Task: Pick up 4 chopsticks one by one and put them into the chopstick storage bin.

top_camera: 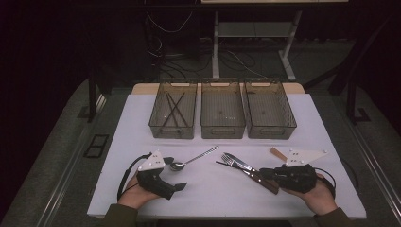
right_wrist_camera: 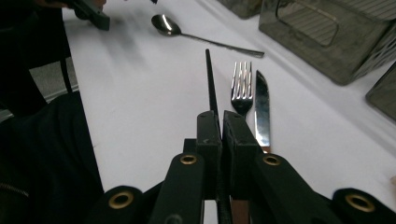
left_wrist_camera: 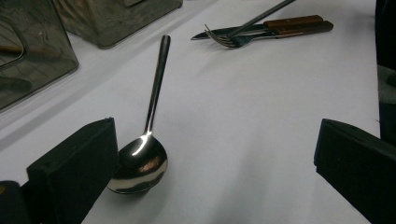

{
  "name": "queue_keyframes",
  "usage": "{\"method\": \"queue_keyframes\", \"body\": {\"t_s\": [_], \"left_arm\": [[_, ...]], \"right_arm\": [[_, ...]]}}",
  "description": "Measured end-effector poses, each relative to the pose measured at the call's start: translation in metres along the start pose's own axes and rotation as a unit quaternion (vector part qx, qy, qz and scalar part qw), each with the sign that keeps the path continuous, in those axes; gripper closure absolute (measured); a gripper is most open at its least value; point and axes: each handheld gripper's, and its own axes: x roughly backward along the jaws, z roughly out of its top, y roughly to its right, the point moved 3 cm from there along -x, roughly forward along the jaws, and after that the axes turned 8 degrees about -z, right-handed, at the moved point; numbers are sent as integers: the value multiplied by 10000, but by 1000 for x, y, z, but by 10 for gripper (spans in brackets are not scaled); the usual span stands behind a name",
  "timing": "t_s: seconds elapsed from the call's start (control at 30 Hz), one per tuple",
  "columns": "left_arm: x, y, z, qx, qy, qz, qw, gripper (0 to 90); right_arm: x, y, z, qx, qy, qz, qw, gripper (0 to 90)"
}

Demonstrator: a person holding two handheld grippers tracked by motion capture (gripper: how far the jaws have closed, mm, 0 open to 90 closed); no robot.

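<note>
My right gripper (top_camera: 263,173) (right_wrist_camera: 222,116) is shut on a thin dark chopstick (right_wrist_camera: 209,79) that sticks out ahead of its jaws, just above the white table (top_camera: 213,189). Beside the chopstick lie a fork (right_wrist_camera: 242,88) (top_camera: 230,159) and a wooden-handled knife (right_wrist_camera: 262,107) (top_camera: 257,176). My left gripper (top_camera: 174,174) (left_wrist_camera: 215,163) rests open at the table's near left. The bowl of a steel spoon (left_wrist_camera: 140,163) (top_camera: 191,160) lies next to its left jaw, not gripped.
Three smoky see-through bins stand in a row at the back: the left bin (top_camera: 173,109) holds dark chopsticks, the middle bin (top_camera: 222,109) and right bin (top_camera: 269,109) look bare. A small brown piece (top_camera: 277,153) lies near the right gripper's plate.
</note>
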Motion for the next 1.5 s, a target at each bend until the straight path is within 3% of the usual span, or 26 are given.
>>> {"method": "queue_keyframes", "body": {"t_s": [0.53,0.6,0.7,0.93,1.5], "left_arm": [[0,0,0,30,8,54,10000,0],[-1,1,1,118,102,31,9999,0],[-3,0,1,148,70,332,9993,60],[-2,-2,1,209,91,468,9986,46],[0,-3,2,150,104,492,9986,54]], "right_arm": [[-3,20,28,-189,316,-200,9991,859],[-5,22,33,-197,355,-228,9989,859],[-9,25,38,-235,377,-240,9987,859],[-19,30,49,-288,437,-284,9982,859],[-48,42,85,-303,571,-599,9961,859]]}}
